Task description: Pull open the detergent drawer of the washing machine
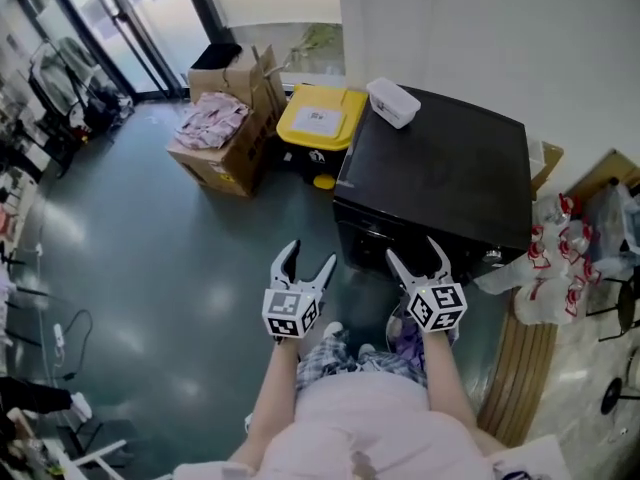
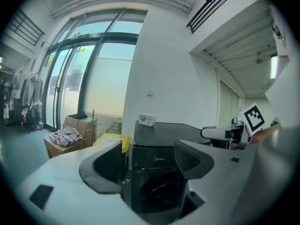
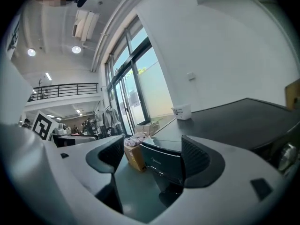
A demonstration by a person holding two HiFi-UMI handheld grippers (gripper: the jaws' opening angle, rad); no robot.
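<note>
Teal floor (image 1: 180, 268) open at left | washing machine (image 1: 440, 158) far right | left gripper (image 1: 311, 256), right gripper (image 1: 414, 250): jaws apart, empty | logo (image 2: 160, 159) shows in gripper views only

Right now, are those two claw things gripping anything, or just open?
Left gripper: open, holding nothing.
Right gripper: open, holding nothing.

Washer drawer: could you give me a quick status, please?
Left gripper open, empty. Right gripper open, empty. Both short of washer, nothing pulled out. Nothing in the way.
</note>
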